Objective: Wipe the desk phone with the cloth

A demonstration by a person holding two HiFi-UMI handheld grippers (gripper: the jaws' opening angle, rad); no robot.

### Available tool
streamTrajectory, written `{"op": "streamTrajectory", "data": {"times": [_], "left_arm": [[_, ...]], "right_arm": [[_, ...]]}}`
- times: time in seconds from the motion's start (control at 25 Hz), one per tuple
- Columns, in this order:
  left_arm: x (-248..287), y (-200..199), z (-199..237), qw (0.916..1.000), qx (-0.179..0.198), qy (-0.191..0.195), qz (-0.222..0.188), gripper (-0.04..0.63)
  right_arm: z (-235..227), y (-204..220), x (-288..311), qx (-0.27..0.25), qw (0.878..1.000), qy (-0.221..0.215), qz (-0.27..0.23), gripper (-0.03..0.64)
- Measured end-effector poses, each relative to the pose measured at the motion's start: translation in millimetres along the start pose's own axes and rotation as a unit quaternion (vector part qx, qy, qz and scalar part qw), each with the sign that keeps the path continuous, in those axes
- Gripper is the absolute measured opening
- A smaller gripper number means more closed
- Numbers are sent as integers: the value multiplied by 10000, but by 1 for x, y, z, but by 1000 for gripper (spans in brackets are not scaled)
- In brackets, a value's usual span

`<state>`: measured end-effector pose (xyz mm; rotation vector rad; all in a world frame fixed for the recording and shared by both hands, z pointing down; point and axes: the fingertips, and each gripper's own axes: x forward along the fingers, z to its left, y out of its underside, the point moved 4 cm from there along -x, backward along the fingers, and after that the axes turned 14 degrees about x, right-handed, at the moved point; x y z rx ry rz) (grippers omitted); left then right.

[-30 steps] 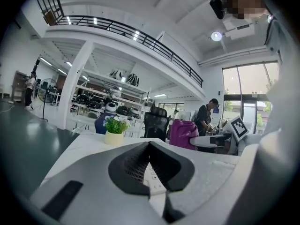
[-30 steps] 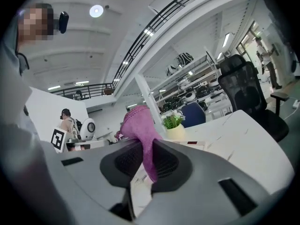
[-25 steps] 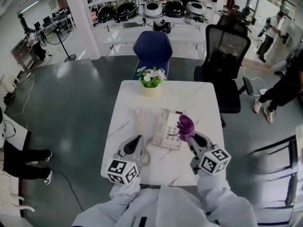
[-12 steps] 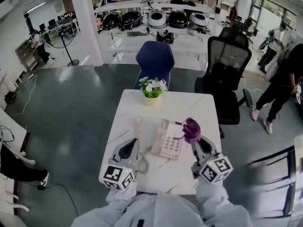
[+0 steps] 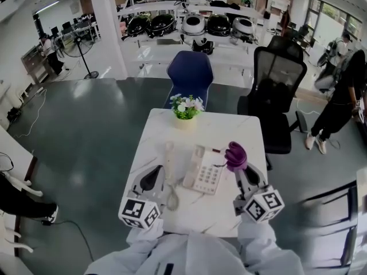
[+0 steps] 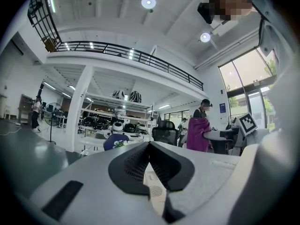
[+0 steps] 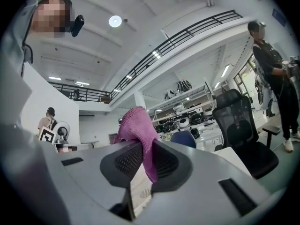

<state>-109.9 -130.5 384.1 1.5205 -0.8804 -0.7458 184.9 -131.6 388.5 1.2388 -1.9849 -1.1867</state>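
Observation:
The cream desk phone (image 5: 205, 173) lies at the middle of the white marble table (image 5: 229, 125). Its handset (image 5: 169, 154) is off the base and lies to the left, with the coiled cord (image 5: 172, 197) trailing toward me. My right gripper (image 5: 237, 167) (image 7: 146, 146) hovers at the phone's right edge, shut on a purple cloth (image 5: 235, 154) (image 7: 135, 124) that bunches up above its jaws. My left gripper (image 5: 159, 174) (image 6: 149, 144) sits low beside the handset and cord, its jaws shut with nothing between them. The cloth (image 6: 198, 134) also shows at the right of the left gripper view.
A small pot of white flowers (image 5: 184, 108) stands at the table's far edge. A blue chair (image 5: 190, 76) is behind the table and a black office chair (image 5: 276, 90) at the far right. A person (image 5: 341, 90) stands at the right of the room.
Both grippers have stayed almost in place beside the phone. The right gripper with the cloth has drifted slightly right and up. The head view has tilted a little.

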Motion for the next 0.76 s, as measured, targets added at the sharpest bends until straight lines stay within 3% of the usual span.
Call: {"op": "streamTrajectory", "data": {"times": [0.76], "left_arm": [[6,-1,-3,9999,-46,-77,78,-2]], "right_arm": [[-9,-7,-8,-152,9997,159,-97,38]]}}
